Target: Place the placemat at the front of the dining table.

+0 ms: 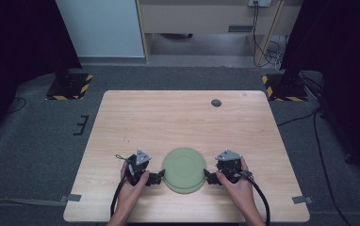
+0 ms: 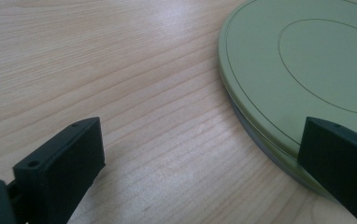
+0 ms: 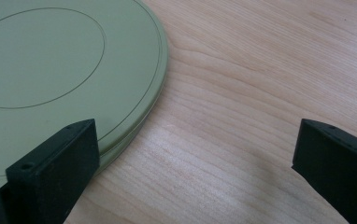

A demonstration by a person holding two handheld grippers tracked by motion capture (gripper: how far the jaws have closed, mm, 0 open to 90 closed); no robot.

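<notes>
Left gripper [image 1: 160, 176] sitting low at the near-left rim of the green plates [image 1: 184, 170], jaws spread wide, nothing between them. In the left gripper view, one jaw hanging over bare wood, the other overlapping the plate edge [image 2: 260, 135]. Right gripper [image 1: 208, 176] mirroring this at the near-right rim, jaws likewise gaping and holding nothing; in the right gripper view, one jaw crossing the plate rim [image 3: 134, 126], the other standing well out over the table [image 3: 242, 140].

Plates lying flat near the front middle of the wooden table [image 1: 183, 117], between the two hands. Looking like a stack: a second rim peeking out beneath the top one in both gripper views, greyish in the left view. Exact count hard to tell.

Judging the step in hand as lining up a grip on the rim from both sides. Doing it well:
- Turning each gripper so one jaw goes over the rim and the other under it; currently both jaws sitting side by side along the table plane, not bracketing the edge.
- Deciding on top plate alone or whole stack before closing; the seam between rims is thin, so easing a jaw tip in there slowly.
- Keeping both sides level and closing together, to avoid sliding the stack sideways or tipping it.

Small dark round spot [image 1: 216, 102] far back on the table, well apart, not in play.
</notes>
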